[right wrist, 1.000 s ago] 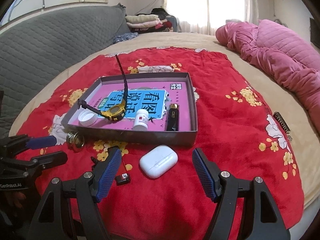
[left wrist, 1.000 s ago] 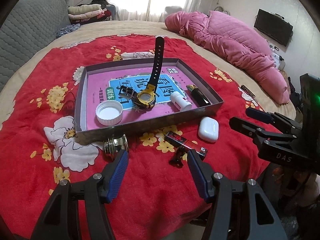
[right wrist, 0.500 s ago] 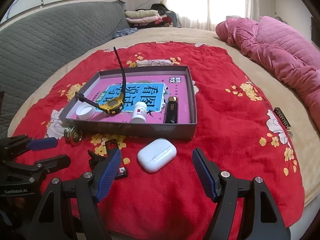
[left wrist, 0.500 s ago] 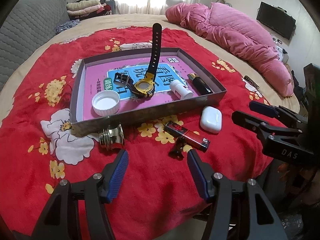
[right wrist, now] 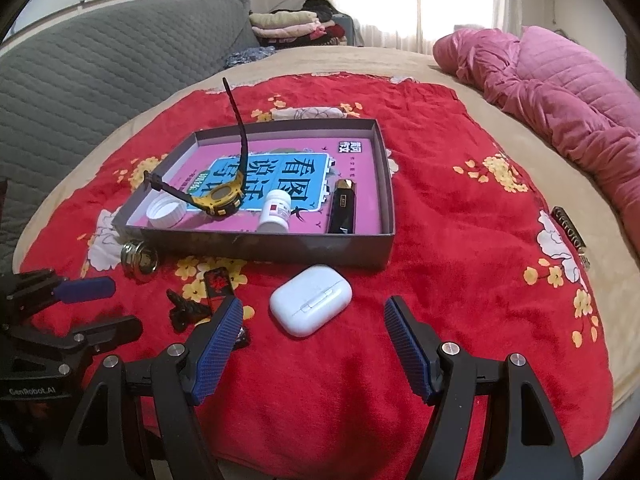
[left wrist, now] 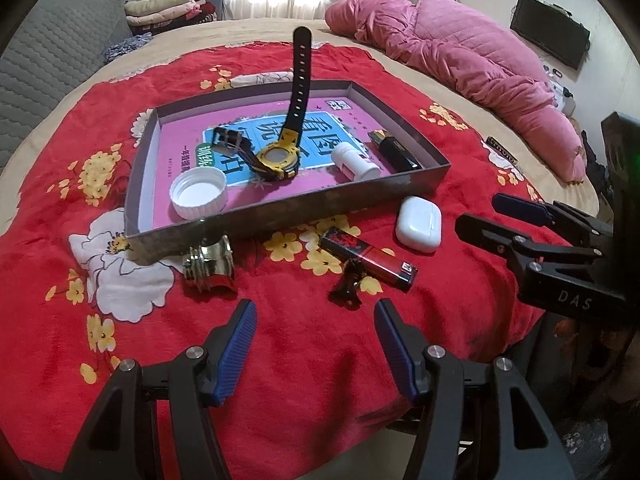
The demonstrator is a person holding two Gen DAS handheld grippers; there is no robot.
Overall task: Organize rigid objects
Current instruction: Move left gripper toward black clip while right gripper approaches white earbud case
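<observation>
A grey box tray [left wrist: 280, 216] [right wrist: 280, 248] with a pink bottom lies on the red blanket. In it are a yellow watch [left wrist: 278, 158] [right wrist: 218, 200], a white cap [left wrist: 199, 193], a white pill bottle [left wrist: 355, 161] [right wrist: 275, 211] and a black lighter [left wrist: 394, 150] [right wrist: 343, 206]. In front of the tray lie a brass fitting [left wrist: 209, 266] [right wrist: 139, 260], a red-black lighter [left wrist: 366, 258], a small black clip [left wrist: 349, 284] [right wrist: 186, 311] and a white earbud case [left wrist: 418, 224] [right wrist: 311, 299]. My left gripper [left wrist: 314, 338] is open, just short of the clip. My right gripper [right wrist: 314, 344] is open with the earbud case just beyond its fingertips.
A pink quilt [left wrist: 460, 56] is bunched at the far right of the bed. A grey quilted sofa back [right wrist: 100, 72] runs along the left. Folded clothes [right wrist: 292, 26] sit at the far end. A dark bar [right wrist: 570, 232] lies on the beige sheet at right.
Both views have tilted a little further down over the items in front of the tray; the objects appear higher in frame. Neither gripper's opening has changed and nothing was picked up.
</observation>
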